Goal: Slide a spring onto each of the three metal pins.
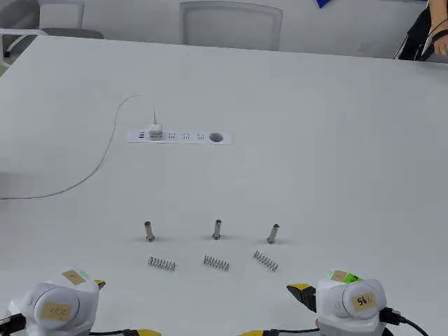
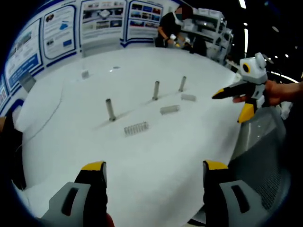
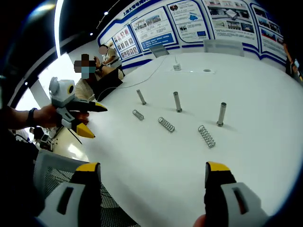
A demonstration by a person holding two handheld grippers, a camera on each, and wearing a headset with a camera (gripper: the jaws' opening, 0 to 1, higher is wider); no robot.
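Note:
Three short metal pins stand upright in a row on the white table (image 1: pixel 315 105): left pin (image 1: pixel 149 231), middle pin (image 1: pixel 217 229), right pin (image 1: pixel 273 234). A loose spring lies flat just in front of each: left spring (image 1: pixel 162 263), middle spring (image 1: pixel 216 262), right spring (image 1: pixel 265 260). My left gripper (image 1: pixel 122 308) is at the near left edge, open and empty, its jaws facing the left pin (image 2: pixel 110 109) and left spring (image 2: pixel 136 127). My right gripper (image 1: pixel 276 311) is at the near right edge, also open and empty, short of the right spring (image 3: pixel 206 136) and right pin (image 3: pixel 221 114).
A white power strip (image 1: pixel 179 136) with a plug (image 1: pixel 155 131) lies mid-table, its thin cable (image 1: pixel 105 154) curving left. Chairs (image 1: pixel 231 24) stand along the far edge. A person's arm (image 1: pixel 437 35) shows at the far right corner. A mesh chair (image 2: pixel 265 151) sits beside the near edge.

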